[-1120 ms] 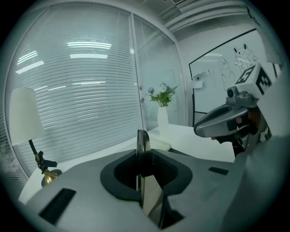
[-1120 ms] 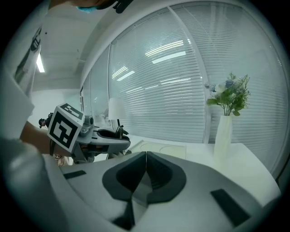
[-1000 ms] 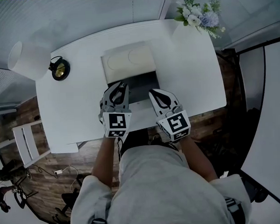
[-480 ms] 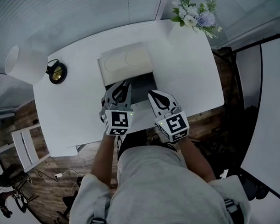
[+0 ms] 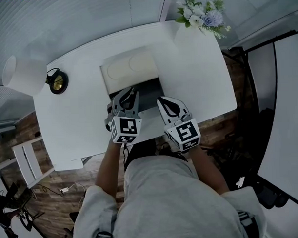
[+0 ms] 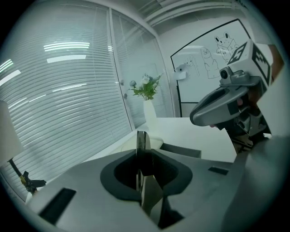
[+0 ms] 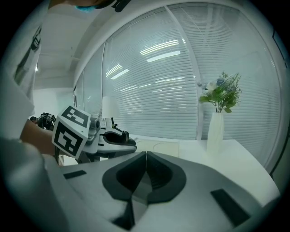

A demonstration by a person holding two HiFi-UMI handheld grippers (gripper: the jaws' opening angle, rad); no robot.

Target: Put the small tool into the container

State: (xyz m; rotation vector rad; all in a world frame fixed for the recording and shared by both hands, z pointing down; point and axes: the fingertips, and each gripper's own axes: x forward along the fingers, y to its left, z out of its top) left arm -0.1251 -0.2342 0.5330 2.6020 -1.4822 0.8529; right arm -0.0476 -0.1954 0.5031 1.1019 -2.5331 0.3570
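A thin flat metal tool point(image 6: 142, 144) stands on edge between the jaws of my left gripper point(image 6: 143, 158), which is shut on it. In the head view my left gripper point(image 5: 130, 93) reaches over the near edge of the container's dark open tray point(image 5: 150, 87). The container's cream lid point(image 5: 129, 68) lies just behind the tray. My right gripper point(image 5: 164, 100) hovers at the tray's right front corner, shut with nothing in it. In the right gripper view its jaws meet in a closed line point(image 7: 146, 159), and the left gripper point(image 7: 115, 139) shows to the left.
The white table point(image 5: 196, 70) carries a white lamp point(image 5: 21, 74) and a small black-and-gold object point(image 5: 56, 82) at the far left. A vase of flowers point(image 5: 198, 14) stands at the back right corner. The person's torso fills the lower part of the head view.
My left gripper has edged slightly forward over the tray with the tool in it. The right gripper has kept still. The head view has shifted a little.
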